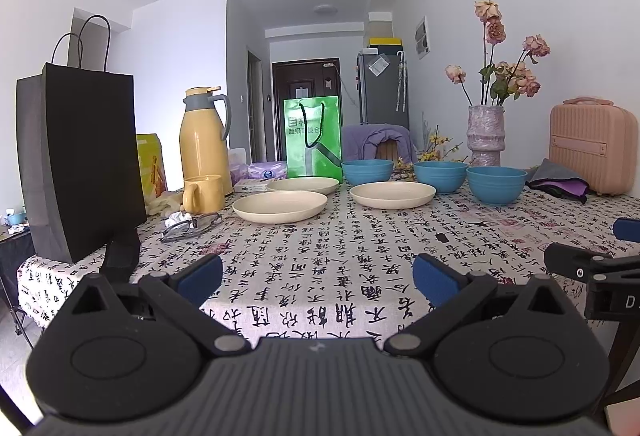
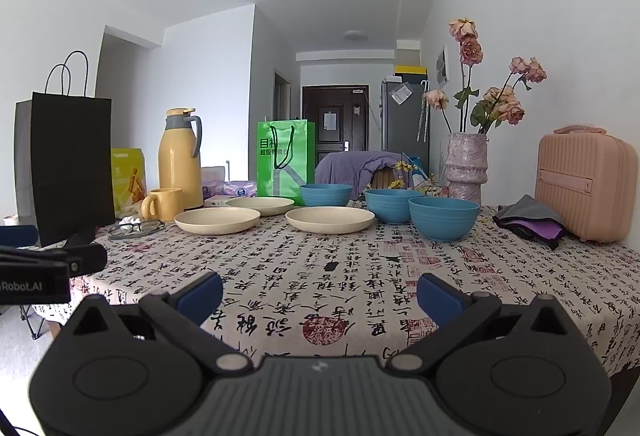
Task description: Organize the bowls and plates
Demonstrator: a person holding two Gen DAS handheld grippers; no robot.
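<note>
Plates and bowls sit in a loose cluster toward the far side of the counter (image 1: 320, 268), which is covered by a cloth printed with black calligraphy. Against the counter's left edge stands a tall black paper bag (image 1: 80, 164); at the far right corner a pink hard case (image 1: 592, 148) stands upright, with a folded grey and purple cloth (image 1: 558, 180) lying just beside it. A green gift bag (image 1: 312, 136) stands at the far edge, behind the dishes, and a yellow thermos jug (image 1: 204, 140) rises to its left. A vase of dried roses (image 1: 486, 134) stands near the far right.

Three cream plates lie flat and apart: the left plate (image 1: 280, 206) nearest the left edge, the far plate (image 1: 303, 185) behind it, the right plate (image 1: 393, 194) toward the middle. Three blue bowls stand upright: the far bowl (image 1: 368, 172) by the green bag, the middle bowl (image 1: 440, 176), and the near bowl (image 1: 497, 184), which touches or nearly touches the middle one. A yellow mug (image 1: 202, 193) stands in front of the jug, and a pair of glasses (image 1: 192, 226) lies beside the black bag.

The left tool (image 1: 318, 274) hovers over the near edge, its jaws spread wide and holding nothing. The right tool (image 2: 320, 292) is likewise released and empty, over the near edge, well apart from the dishes.
</note>
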